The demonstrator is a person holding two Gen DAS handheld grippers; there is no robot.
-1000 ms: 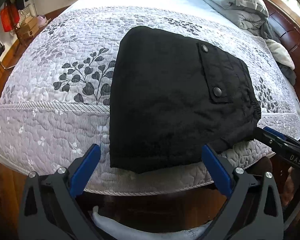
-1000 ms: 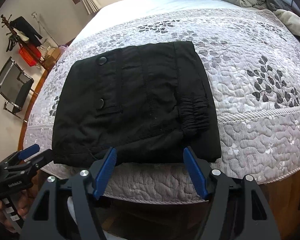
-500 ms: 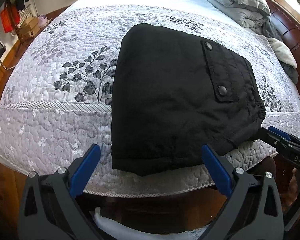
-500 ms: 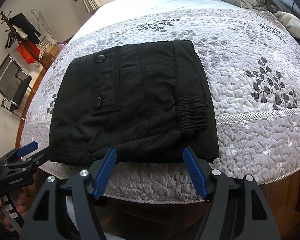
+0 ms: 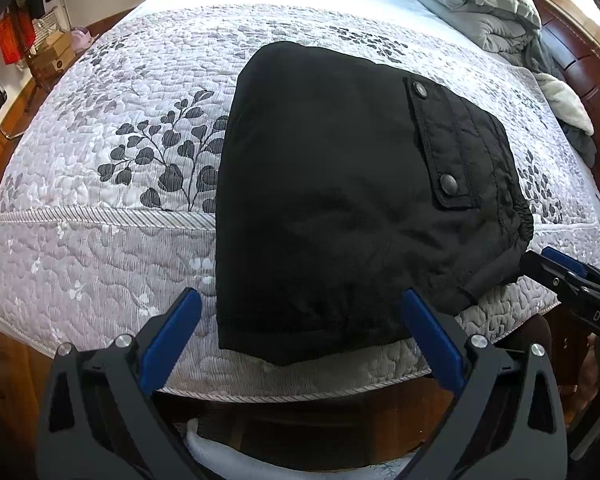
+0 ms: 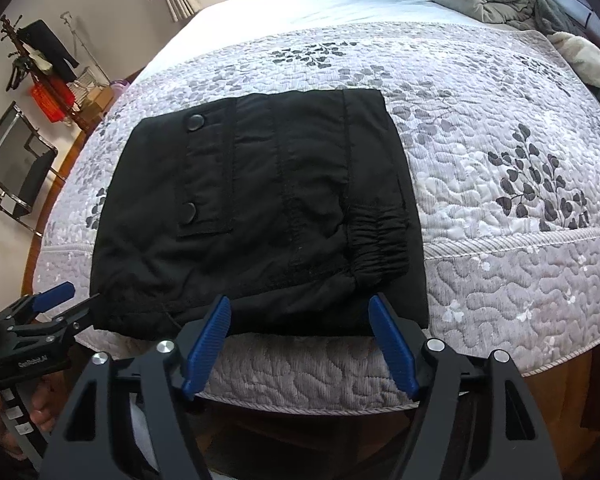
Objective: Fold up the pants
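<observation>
Black pants point(image 6: 256, 216), one pair, lie folded into a compact block on the quilted bed point(image 6: 500, 248), near its front edge. The block sits just ahead of both grippers, its longer side running away from them. The right gripper point(image 6: 300, 332) is nearer, jaws opening wide, nothing between the fingers point(image 6: 208, 336). The left gripper point(image 5: 296, 344) gapes wide too, empty. One pocket flap, two snaps.
</observation>
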